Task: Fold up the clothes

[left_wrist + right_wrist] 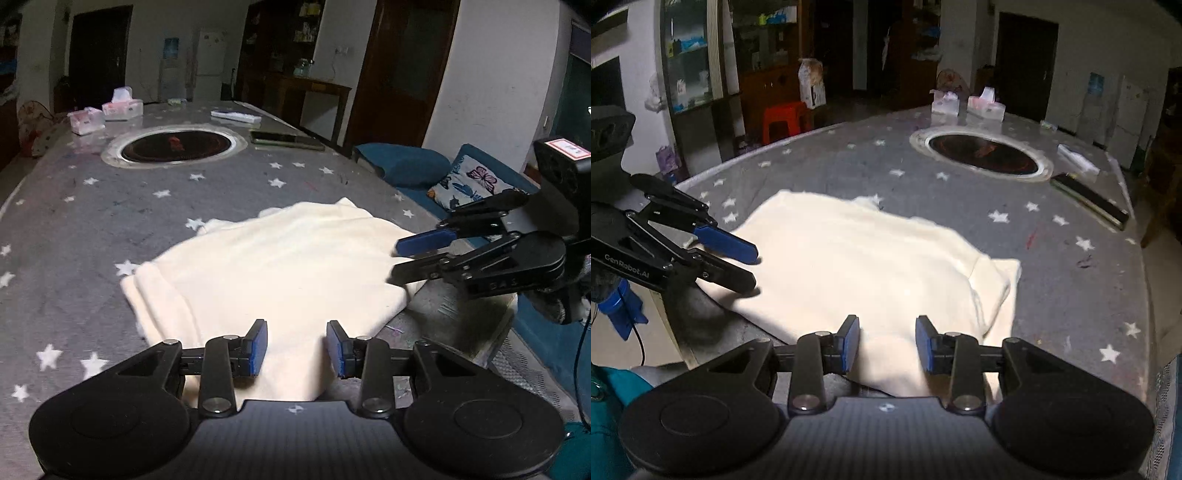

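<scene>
— Cloth (280,266) position first: where does it lie?

— Flat on the table (92,221), a cream, already layered bundle at the near edge. Its near hem runs under both claws.

— Which way from the left claw (296,347)?

— Straight ahead and below. In the left wrist view the cloth fills the gap between the pads and spreads away forward and to the right.

— And the right claw (887,345)?

— The same picture mirrored. The cloth is ahead and spreads to its left. A doubled, thicker flap sits just to its right.

— Long axis?

— As far as I can judge, side to side, along the table edge, so from one claw towards the other. The short way runs away from the person.

— Which hand is nearer?

— Neither by much. Both tips hang at the near hem, the left towards one end and the right towards the other.

— Are they gripping anything?

— I don't think so. Both stand partly apart, a narrow to middling gap. Seen side on from the opposite camera, each has its two fingers separated with nothing pinched between them. Cloth lies just beneath the lower finger.

— So the next move?

— My guess is that each takes its end of the near hem and both carry it away, across the short way. That depends on both pinching the same edge, or the fold will skew.
</scene>
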Available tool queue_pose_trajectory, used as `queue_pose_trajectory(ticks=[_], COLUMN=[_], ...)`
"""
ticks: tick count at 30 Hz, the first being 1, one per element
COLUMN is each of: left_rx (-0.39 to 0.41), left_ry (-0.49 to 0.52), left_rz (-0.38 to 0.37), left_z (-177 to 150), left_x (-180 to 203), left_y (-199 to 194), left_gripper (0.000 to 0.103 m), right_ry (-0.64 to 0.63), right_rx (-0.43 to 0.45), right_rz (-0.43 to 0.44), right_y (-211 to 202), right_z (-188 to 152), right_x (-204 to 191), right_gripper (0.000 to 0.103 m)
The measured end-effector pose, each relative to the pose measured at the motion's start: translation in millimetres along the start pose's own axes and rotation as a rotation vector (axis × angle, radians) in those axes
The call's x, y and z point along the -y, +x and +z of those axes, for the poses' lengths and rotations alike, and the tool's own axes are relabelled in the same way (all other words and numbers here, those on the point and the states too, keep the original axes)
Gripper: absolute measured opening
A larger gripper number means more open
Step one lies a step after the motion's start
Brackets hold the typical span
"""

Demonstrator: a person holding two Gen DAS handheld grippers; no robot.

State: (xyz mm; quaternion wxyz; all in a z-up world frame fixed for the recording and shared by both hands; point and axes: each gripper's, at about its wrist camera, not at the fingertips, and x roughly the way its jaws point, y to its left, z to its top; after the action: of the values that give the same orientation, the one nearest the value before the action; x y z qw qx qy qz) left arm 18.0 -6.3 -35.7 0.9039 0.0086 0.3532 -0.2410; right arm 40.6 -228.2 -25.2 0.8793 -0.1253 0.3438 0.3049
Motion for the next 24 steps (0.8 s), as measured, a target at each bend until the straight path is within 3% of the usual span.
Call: queue_pose_trajectory(ticks=[4, 11, 18, 24], left_rx=[-0.007, 0.009, 0.004, 0.021], left_ry=[-0.036, -0.1, -0.105, -0.17], left_rz=[0.003, 0.039, 0.043, 0.049], left_z=[-5, 2, -1, 3], left_x=[-9, -21, -22, -29], left_y=[2, -8, -5, -7], left_gripper=[0.038, 0.042, 0.044, 0.048], right_ry=[0.024, 0.064, 0.091, 0.101], right_rx=[-0.028, 0.011, -0.013, 0.008], right_rz=[-0.002, 0.004, -0.006, -0.002], right_y=[6, -2, 13, 6], right_z=[-7, 0, -8, -2], right_x=[2, 10, 17, 17], right_gripper=[0.034, 0.038, 0.039, 0.049])
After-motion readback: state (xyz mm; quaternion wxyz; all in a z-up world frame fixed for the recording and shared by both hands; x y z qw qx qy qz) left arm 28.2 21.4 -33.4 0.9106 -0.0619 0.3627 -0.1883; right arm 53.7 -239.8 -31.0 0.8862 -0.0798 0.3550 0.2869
